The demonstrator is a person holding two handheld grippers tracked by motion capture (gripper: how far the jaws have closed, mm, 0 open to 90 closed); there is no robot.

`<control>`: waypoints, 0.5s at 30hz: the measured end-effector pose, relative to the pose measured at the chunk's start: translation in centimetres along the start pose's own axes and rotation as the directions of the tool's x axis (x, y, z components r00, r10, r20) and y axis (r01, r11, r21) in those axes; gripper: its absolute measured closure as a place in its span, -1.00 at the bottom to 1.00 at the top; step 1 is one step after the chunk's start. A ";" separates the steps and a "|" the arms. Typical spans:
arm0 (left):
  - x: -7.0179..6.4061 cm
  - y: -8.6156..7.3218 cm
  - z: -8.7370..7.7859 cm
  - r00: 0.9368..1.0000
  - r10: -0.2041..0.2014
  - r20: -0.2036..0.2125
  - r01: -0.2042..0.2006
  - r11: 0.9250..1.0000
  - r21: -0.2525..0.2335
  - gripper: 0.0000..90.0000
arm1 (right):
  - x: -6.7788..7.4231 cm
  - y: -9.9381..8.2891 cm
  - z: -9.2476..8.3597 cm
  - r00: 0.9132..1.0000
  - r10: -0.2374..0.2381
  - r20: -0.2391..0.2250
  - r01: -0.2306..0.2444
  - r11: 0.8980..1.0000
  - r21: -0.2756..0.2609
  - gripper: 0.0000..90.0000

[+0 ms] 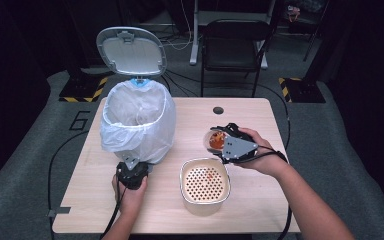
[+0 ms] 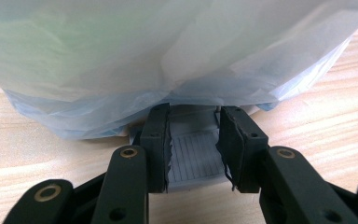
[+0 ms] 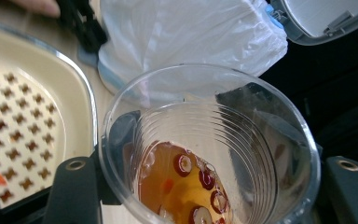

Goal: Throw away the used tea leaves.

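A pedal bin lined with a white bag (image 1: 137, 120) stands at the table's left, its grey lid (image 1: 131, 51) tipped up and back. My left gripper (image 1: 131, 167) sits low at the bin's front. In the left gripper view its jaws close from both sides on the grey ribbed pedal (image 2: 193, 156). My right gripper (image 1: 225, 142) is shut on a clear plastic cup (image 1: 216, 140), which hangs tilted over the table right of the bin. The cup (image 3: 205, 154) holds amber liquid with red and white bits. A cream basin with a perforated strainer insert (image 1: 184, 172) stands just in front of the cup.
The basin's rim (image 3: 81, 84) lies to the left in the right gripper view, and small orange scraps lie on the strainer. A round cable hole (image 1: 218, 110) marks the wooden table (image 1: 240, 210) at the back. A black chair (image 1: 235, 45) stands beyond the far edge.
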State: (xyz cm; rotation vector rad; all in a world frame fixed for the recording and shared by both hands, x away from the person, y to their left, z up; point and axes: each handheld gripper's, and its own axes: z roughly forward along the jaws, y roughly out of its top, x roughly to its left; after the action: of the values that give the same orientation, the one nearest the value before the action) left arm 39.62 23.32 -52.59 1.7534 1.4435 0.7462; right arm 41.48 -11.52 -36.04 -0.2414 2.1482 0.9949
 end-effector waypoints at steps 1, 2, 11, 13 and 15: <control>0.0 0.0 0.0 1.000 0.000 0.001 0.000 1.000 0.002 0.42 | 0.2 0.0 0.1 0.999 -0.030 0.011 0.030 1.000 0.008 -0.24; 0.0 0.0 0.0 1.000 0.000 0.001 0.000 1.000 0.002 0.42 | 0.5 0.0 0.2 0.999 -0.044 0.016 0.043 0.999 0.024 -0.24; 0.0 0.0 0.0 1.000 0.001 0.001 -0.001 1.000 0.003 0.42 | 2.3 -0.2 0.8 0.975 -0.215 0.058 0.210 0.975 0.074 -0.21; 0.0 0.0 0.0 1.000 0.001 0.001 -0.001 1.000 0.003 0.42 | 2.7 -0.2 0.8 0.967 -0.250 0.049 0.245 0.965 0.092 -0.21; 0.0 0.0 0.0 1.000 0.001 0.001 -0.001 1.000 0.003 0.42 | 3.0 -0.2 0.9 0.957 -0.287 0.040 0.281 0.953 0.110 -0.21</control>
State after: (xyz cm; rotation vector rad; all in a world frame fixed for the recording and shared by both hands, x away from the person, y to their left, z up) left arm 39.61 23.34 -52.57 1.7569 1.4439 0.7444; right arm 39.95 -10.61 -38.63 -0.4536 2.0361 0.7149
